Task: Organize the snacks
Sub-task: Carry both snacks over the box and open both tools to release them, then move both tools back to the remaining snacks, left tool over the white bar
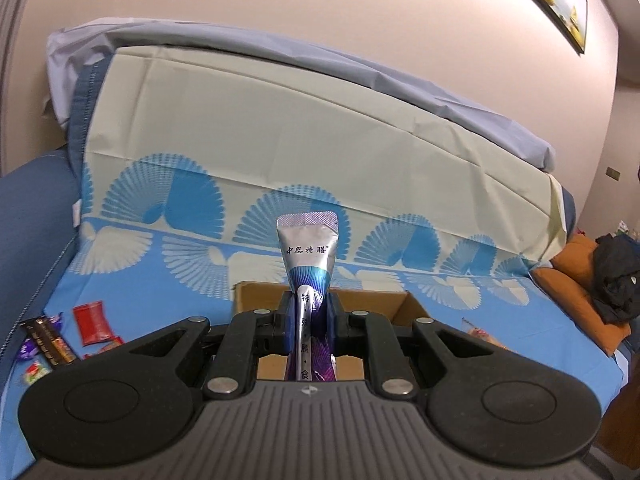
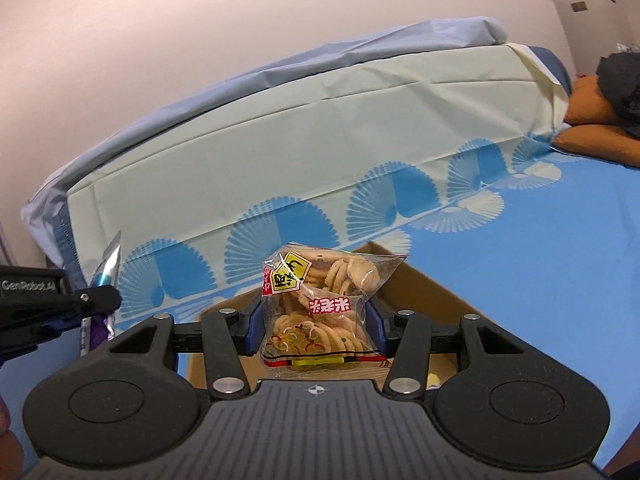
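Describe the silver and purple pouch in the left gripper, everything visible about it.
The pouch is a slim foil sachet, shiny silver at the top with a crimped, round-cornered seal, dark printed characters, a teal-blue fan band, and purple lower down. It stands nearly upright, pinched around its lower half between the blue pads of the left gripper, held above the open cardboard box on the blue patterned sheet. The right wrist view shows it edge-on at the left, thin and tilted.

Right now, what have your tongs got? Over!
Left tongs shut on silver pouch. Right tongs shut on cracker bag. Cardboard box open below both. Nothing blocking.
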The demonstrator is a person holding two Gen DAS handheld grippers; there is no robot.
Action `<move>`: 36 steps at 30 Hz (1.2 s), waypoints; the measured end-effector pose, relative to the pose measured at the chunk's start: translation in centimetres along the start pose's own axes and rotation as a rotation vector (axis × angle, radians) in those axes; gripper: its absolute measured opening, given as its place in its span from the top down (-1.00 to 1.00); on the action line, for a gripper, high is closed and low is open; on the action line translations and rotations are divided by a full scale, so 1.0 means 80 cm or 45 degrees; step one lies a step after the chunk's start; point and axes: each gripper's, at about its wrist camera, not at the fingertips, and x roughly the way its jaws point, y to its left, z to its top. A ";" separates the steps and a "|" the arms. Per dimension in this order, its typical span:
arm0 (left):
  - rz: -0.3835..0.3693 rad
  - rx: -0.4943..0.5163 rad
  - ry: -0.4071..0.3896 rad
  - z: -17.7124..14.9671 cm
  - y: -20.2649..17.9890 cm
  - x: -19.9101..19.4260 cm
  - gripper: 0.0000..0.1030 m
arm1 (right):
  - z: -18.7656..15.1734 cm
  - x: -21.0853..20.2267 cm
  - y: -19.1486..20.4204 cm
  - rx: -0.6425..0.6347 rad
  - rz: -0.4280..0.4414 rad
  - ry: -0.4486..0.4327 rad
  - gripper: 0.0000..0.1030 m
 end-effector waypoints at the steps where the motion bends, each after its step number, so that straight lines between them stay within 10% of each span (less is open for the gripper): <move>1: -0.006 0.004 0.001 0.001 -0.005 0.003 0.68 | 0.000 0.000 -0.003 0.004 -0.006 0.000 0.00; 18: -0.085 0.034 0.029 0.010 -0.044 0.019 0.61 | 0.004 0.004 -0.019 0.034 -0.026 0.010 -0.01; 20: -0.098 0.022 0.047 0.010 -0.044 0.020 0.21 | 0.004 0.008 -0.018 0.027 -0.015 0.043 -0.11; 24: -0.085 0.059 0.037 0.006 -0.045 0.015 0.15 | 0.001 0.013 -0.013 -0.008 -0.032 0.065 -0.31; 36: -0.007 0.112 -0.035 -0.036 0.050 -0.053 0.19 | -0.015 0.015 0.010 -0.144 -0.043 0.086 -0.30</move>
